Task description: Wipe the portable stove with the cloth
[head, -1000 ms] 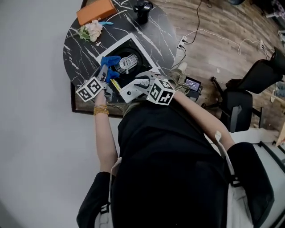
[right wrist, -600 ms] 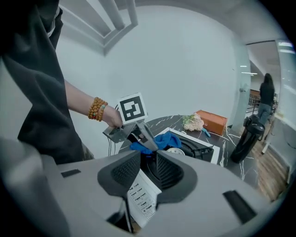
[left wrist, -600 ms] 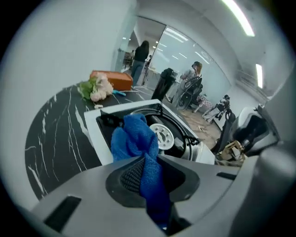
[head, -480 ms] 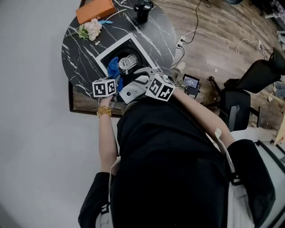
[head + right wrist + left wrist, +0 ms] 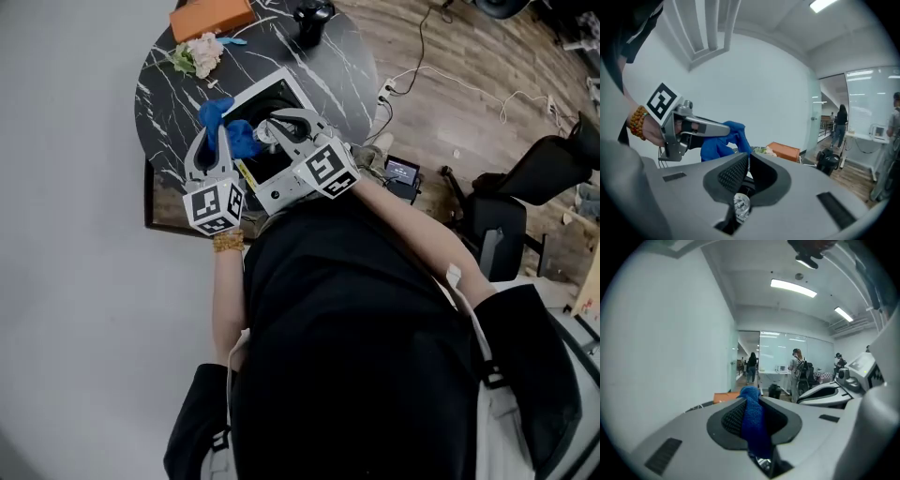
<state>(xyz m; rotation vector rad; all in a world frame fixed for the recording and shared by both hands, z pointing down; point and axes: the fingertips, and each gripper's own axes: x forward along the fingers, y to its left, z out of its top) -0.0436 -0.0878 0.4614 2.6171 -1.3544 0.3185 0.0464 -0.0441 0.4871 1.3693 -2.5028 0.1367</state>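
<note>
Portable stove point(image 5: 267, 157) sits on the black marble table point(image 5: 169, 84), below both grippers. Left gripper point(image 5: 751, 404), jaws just tightened, clamps the blue cloth point(image 5: 230, 131) above the stove. Right gripper point(image 5: 746, 164) is clenched at the cloth's edge; a pinch is unconfirmed. Judgement: mid-wipe regrip; next, lower the cloth onto the stove.

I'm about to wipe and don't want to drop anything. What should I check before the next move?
1. Cloth gripped by left gripper: ok, pinched between its jaws.
2. Right gripper free of the cloth: cannot tell; shut, cloth edge at its tips.
3. Cloth touching portable stove: not ok, held above it.
4. Stove top unobstructed: cannot tell, grippers hide part.
</note>
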